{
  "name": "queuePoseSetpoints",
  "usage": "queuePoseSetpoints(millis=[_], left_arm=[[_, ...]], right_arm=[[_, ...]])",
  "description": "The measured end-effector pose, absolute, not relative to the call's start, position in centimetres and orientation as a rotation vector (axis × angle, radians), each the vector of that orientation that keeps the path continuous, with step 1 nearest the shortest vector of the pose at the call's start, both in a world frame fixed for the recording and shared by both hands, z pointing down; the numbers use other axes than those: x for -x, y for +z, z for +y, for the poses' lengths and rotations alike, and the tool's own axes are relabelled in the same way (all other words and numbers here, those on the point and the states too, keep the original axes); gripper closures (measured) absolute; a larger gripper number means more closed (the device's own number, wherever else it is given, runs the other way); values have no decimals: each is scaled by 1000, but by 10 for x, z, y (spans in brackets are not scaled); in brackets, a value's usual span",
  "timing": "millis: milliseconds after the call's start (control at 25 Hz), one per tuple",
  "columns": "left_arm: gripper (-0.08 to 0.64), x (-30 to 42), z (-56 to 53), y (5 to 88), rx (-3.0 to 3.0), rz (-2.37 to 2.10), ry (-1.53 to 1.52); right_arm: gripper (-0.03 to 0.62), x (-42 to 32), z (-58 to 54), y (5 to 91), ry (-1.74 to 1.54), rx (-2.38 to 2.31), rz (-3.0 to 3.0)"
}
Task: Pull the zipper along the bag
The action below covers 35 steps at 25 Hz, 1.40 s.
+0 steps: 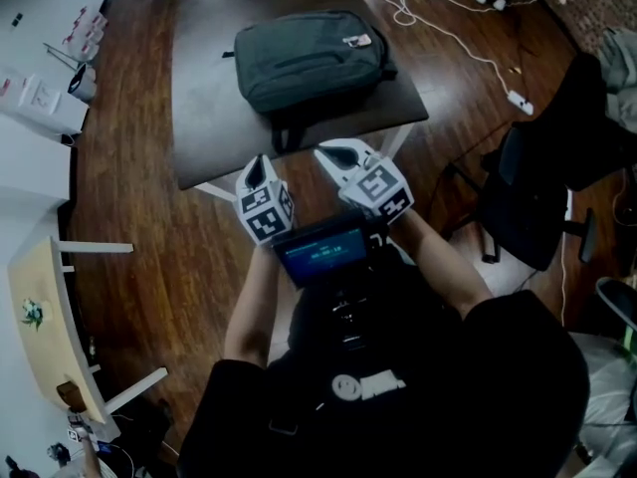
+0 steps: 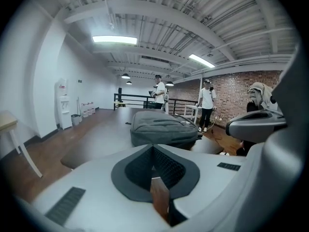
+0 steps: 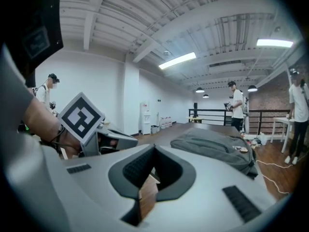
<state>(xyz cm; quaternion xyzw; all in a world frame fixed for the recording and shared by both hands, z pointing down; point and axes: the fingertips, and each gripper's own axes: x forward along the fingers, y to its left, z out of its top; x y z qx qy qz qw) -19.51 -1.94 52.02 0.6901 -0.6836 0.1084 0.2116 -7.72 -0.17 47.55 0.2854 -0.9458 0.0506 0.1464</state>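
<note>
I hold both tools closed and empty near my chest: left tool (image 1: 259,165), right tool (image 1: 339,154). The bag (image 1: 311,60) lies flat on the bench (image 1: 204,118), well ahead. Pulling hasn't begun; next I reach for its zipper.

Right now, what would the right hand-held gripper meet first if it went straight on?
Probably the table top, just past its near edge. The bag lies to the right of that line. Depth is hard to judge here.

A dark worktop (image 1: 204,118) on a wooden floor (image 1: 129,197), a black office chair (image 1: 532,202) at right, a white cable (image 1: 453,33) far right.
</note>
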Motion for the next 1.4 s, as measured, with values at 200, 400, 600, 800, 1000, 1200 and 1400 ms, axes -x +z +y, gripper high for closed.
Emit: queuePoseSetpoints(millis=[200,400,600,800,1000,1200,1400], left_arm=[[558,188,3,512,-1933,-1912,285],[558,179,15,508,-1944,-1904,310],[558,167,22,506,-1945,-1911,319],[558,158,28,503,-1956,-1907,343],[558,130,39,494,-1972,-1904,355],[558,99,41,479,-2009,-1913,354],[558,68,71,485,-1992,-1899,379]], right_arm=[[589,73,25,465,139,-795,-2735],[589,68,38,461,145,-789,-2748],[589,61,48,466,172,-763,-2756],[588,56,56,465,189,-747,-2771],[589,27,67,458,237,-784,-2772],[589,4,69,447,231,-804,-2804],[589,-21,100,449,266,-785,-2805]])
